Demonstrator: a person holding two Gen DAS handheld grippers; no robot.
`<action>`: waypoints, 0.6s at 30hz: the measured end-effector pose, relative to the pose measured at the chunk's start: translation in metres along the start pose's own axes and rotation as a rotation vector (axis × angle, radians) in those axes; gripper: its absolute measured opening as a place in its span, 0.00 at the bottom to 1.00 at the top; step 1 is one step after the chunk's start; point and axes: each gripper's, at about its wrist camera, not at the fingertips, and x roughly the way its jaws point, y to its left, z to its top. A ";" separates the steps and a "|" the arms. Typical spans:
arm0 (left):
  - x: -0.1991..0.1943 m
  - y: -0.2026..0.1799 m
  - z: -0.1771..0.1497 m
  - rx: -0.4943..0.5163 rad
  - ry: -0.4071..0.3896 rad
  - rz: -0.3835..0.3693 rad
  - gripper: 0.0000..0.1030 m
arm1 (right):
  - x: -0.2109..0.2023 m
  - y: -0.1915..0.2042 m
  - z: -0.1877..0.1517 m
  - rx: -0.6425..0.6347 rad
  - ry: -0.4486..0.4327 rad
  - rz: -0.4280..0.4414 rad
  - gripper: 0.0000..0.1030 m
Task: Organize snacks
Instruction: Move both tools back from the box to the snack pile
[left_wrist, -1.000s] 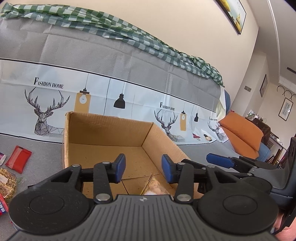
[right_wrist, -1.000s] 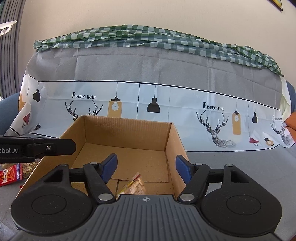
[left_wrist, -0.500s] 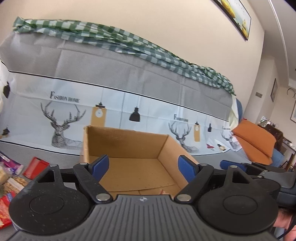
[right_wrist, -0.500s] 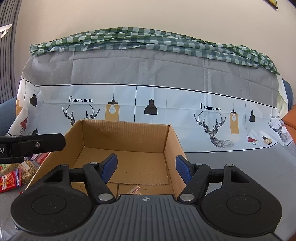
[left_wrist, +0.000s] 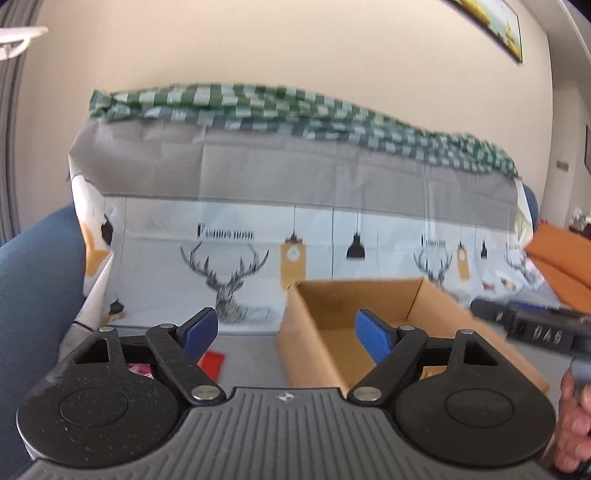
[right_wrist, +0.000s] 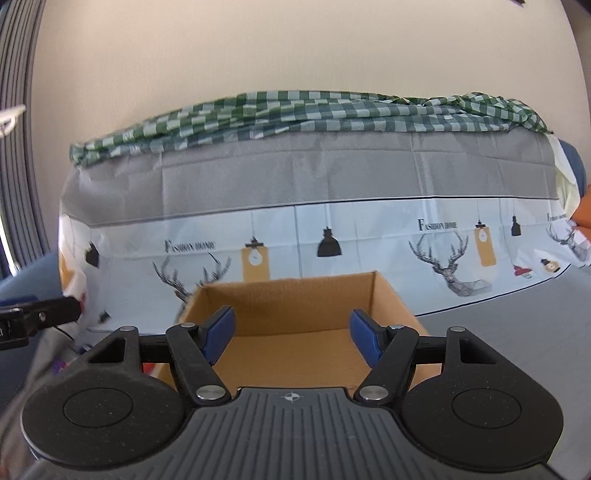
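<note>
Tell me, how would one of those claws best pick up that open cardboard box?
Probably by a side wall of the box: it is open-topped and upright, so its thin rim is exposed. Come from above with one finger inside and one outside; the right gripper, open, already faces it.

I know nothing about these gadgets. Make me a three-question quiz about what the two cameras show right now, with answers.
1. True or false: the left gripper is shut on a snack.
2. Multiple choice: in the left wrist view, the red packet lies (A) inside the cardboard box, (B) on the grey cover left of the box, (C) on the checked cloth.
3. Fill in: the right gripper points at the open ____.

Key: 1 false, both grippers are open and empty. 2 B. 3 cardboard box.
</note>
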 end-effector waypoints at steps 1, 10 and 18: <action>-0.002 0.012 0.001 0.022 0.023 0.005 0.83 | -0.002 0.004 0.000 0.018 -0.011 0.014 0.63; 0.004 0.141 -0.036 -0.236 0.222 0.191 0.03 | -0.006 0.069 -0.014 0.026 -0.033 0.158 0.29; 0.030 0.137 -0.058 -0.066 0.394 0.217 0.04 | 0.010 0.164 -0.069 -0.296 0.079 0.247 0.29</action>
